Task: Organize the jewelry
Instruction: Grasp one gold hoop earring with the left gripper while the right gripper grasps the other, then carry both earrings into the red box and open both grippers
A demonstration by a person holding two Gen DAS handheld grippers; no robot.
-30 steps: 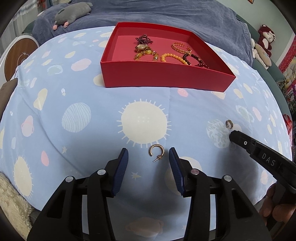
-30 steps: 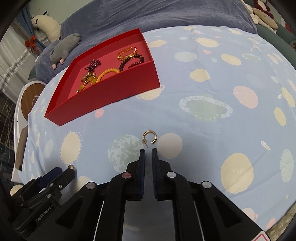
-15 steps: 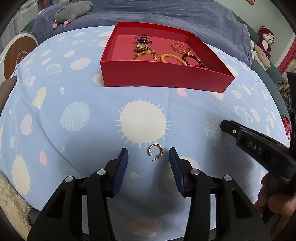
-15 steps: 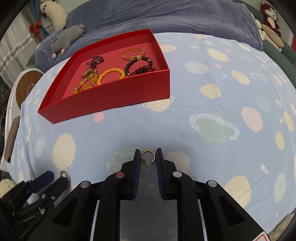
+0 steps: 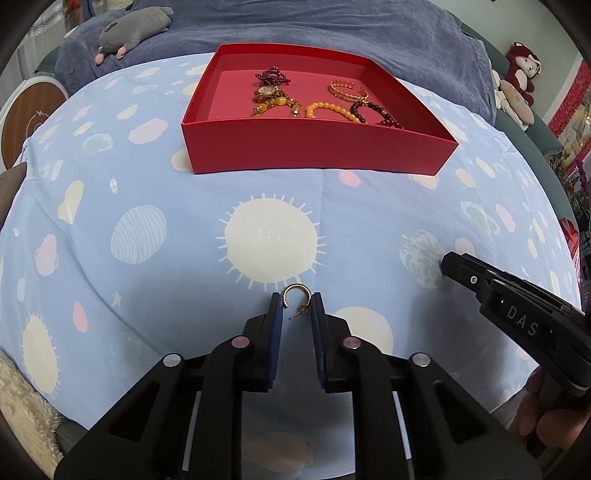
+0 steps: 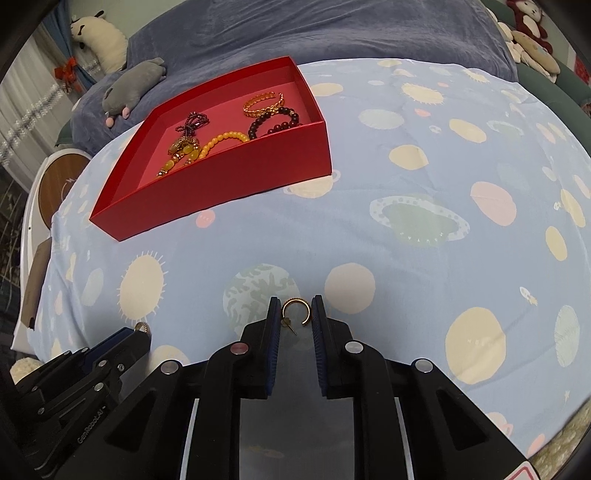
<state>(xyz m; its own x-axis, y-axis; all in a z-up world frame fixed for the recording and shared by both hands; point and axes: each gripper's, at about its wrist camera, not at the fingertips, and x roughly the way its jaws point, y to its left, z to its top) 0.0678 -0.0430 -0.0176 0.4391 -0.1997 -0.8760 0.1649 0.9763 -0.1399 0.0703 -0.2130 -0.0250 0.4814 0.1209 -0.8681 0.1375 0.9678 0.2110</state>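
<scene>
A red box [image 5: 317,158] holds several bracelets and necklaces; it also shows in the right wrist view [image 6: 236,184]. My left gripper [image 5: 297,308] is closed around a gold hoop earring [image 5: 296,297] on the blue cloth, the pads touching its sides. My right gripper [image 6: 296,314] is closed around a second gold hoop earring [image 6: 296,312] in the same way. The right gripper shows in the left wrist view [image 5: 447,262], the left gripper in the right wrist view [image 6: 144,334].
The blue cloth [image 5: 147,206] with planet prints covers the table. A dark blue blanket [image 5: 332,26] with a grey plush toy [image 5: 129,29] lies behind the box. More plush toys [image 5: 517,81] sit at the far right.
My left gripper has moved forward and closed from wide open onto its earring. My right gripper has moved forward, opened slightly and now brackets the second earring, which was ahead of its tips.
</scene>
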